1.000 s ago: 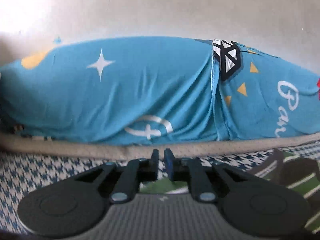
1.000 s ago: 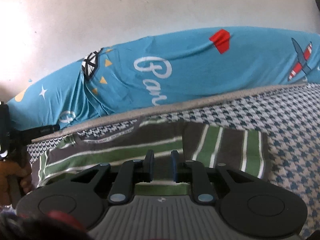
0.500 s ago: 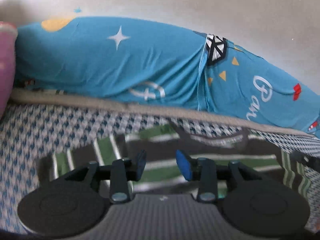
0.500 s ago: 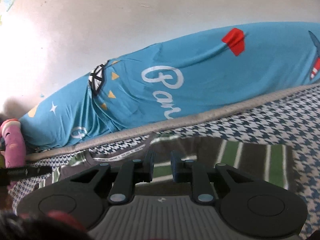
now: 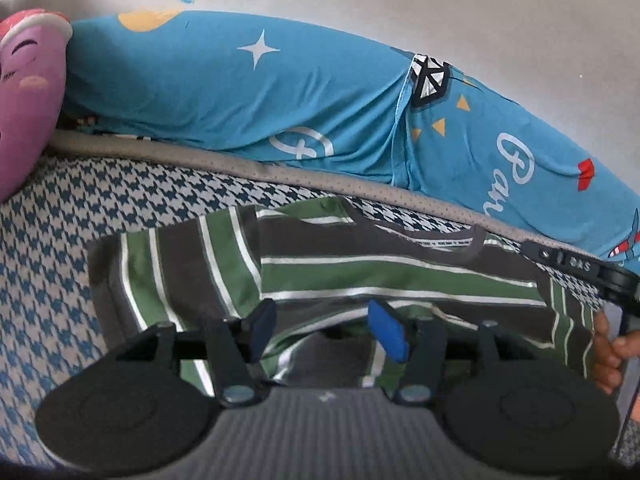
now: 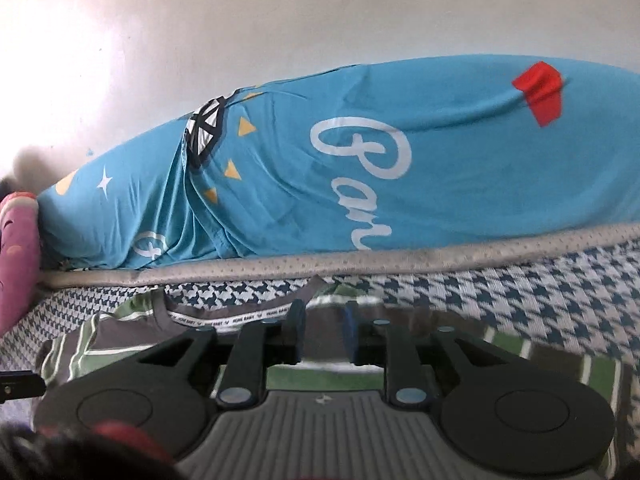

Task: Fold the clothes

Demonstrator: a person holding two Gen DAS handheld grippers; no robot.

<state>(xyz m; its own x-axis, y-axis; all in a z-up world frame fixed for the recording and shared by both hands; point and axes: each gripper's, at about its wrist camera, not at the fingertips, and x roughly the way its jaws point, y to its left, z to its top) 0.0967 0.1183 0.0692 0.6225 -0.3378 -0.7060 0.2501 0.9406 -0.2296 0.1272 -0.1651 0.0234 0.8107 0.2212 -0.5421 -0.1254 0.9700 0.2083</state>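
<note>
A green, grey and white striped shirt [image 5: 360, 276] lies flat on the houndstooth sheet [image 5: 60, 240], collar [image 5: 440, 242] towards the far side, both sleeves folded in over the body. My left gripper [image 5: 324, 330] hovers open over the shirt's near middle with nothing between its blue pads. In the right wrist view the shirt [image 6: 120, 344] is low and partly hidden behind my right gripper [image 6: 324, 330], whose fingers stand a narrow gap apart above the cloth just right of the collar. I see no cloth pinched between them.
A long blue printed bolster [image 5: 280, 92] lies along the white wall behind the grey mattress edge [image 5: 240, 164]. A pink plush pillow [image 5: 28, 92] sits at the far left. A hand [image 5: 608, 354] holding the right tool shows at the right edge.
My left gripper went from shut to wide open and pulled back and up, so the whole shirt came into view. The right gripper shifted nearer the bolster, its narrow gap about the same.
</note>
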